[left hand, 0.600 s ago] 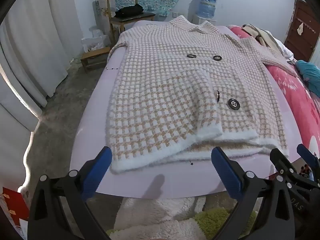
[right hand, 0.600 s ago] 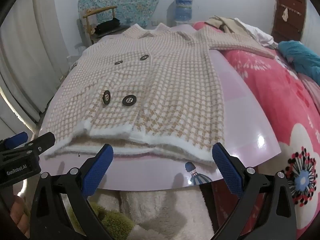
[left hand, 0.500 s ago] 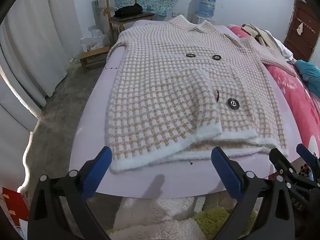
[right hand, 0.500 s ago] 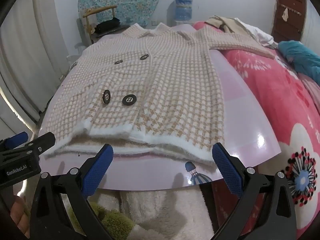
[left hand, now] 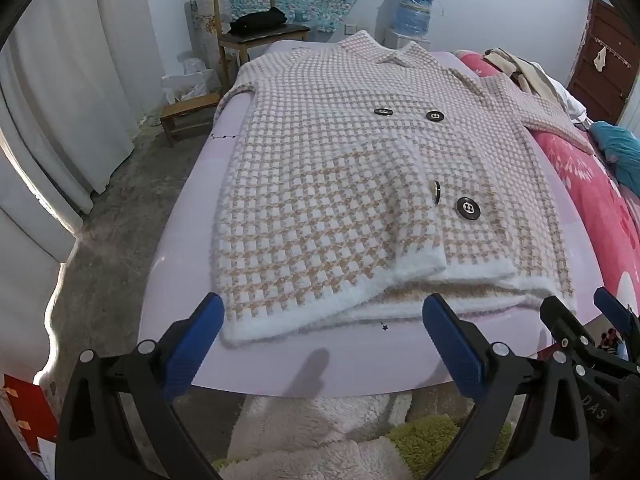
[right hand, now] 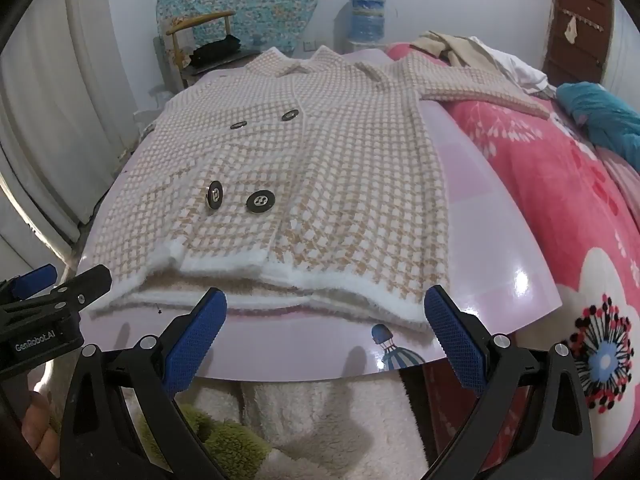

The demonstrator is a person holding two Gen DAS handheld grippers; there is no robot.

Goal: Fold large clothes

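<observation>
Your coat (left hand: 352,184) lies flat, buttoned, on the pink board (left hand: 176,264), hem nearest you. No fold made yet. Both fingers, left (left hand: 318,344) and right (right hand: 326,334), gape wide, holding nothing.

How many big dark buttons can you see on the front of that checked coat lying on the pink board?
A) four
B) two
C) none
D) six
A: the checked coat shows four dark buttons, an upper pair nearer the collar and a lower pair nearer the white hem, and the left wrist view shows the same four.
</observation>
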